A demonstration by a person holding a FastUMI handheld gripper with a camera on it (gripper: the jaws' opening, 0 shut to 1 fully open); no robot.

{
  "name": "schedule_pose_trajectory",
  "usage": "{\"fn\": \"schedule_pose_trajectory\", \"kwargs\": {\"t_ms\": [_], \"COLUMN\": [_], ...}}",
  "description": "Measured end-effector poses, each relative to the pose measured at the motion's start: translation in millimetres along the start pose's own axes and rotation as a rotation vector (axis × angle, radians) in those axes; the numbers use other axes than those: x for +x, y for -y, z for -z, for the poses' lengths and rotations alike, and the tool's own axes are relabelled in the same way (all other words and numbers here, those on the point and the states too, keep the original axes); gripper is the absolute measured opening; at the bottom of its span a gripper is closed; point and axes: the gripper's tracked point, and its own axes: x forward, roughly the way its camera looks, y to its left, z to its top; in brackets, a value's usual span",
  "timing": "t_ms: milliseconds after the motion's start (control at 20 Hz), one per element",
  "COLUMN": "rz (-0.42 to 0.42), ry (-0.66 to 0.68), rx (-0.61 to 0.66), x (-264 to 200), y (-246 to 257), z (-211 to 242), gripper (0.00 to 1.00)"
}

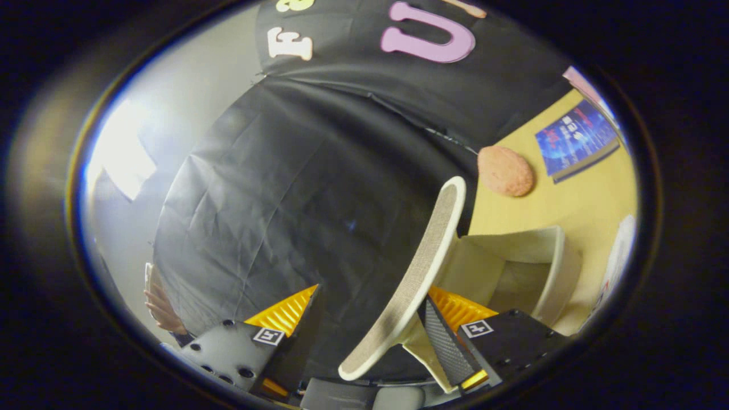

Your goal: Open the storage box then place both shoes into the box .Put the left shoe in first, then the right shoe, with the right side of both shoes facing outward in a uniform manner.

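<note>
Gripper (pixel 364 336) spread wide, one finger against the cream shoe (pixel 501 267), sole (pixel 418 279) tilted up between fingers. Beyond: yellow desk (pixel 569 210), pink sponge (pixel 505 171), blue book (pixel 575 139). Grip uncertain.

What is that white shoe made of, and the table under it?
The shoe looks like soft cream leather or faux leather, smooth and matte; its sole shows a woven, fabric-like texture. The table seems to be pale wood or laminate with a smooth finish. One finger touches the shoe.

The gripper view rides tilted, very near the shoe (pixel 418 273), facing the booth wall (pixel 296 205); the table (pixel 575 199) lies beyond the shoe.
</note>
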Motion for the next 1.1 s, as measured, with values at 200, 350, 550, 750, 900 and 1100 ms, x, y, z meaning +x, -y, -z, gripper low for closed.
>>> {"fn": "schedule_pose_trajectory", "kwargs": {"t_ms": [200,350,550,750,900,1100], "rz": [-0.024,-0.022,-0.021,-0.027,-0.03,-0.028], "ry": [-0.079,-0.131,-0.175,-0.202,-0.222,-0.257], "rx": [-0.034,-0.043,-0.06,-0.082,-0.097,-0.138], "x": [45.3,74.9,103.4,113.2,121.2,121.5], "y": [-14.8,-16.8,-21.5,-34.9,-39.1,-41.3], "z": [20.8,39.5,55.9,63.9,71.9,84.2], "gripper": [0.96,0.96,0.96,0.96,0.96,0.96]}}
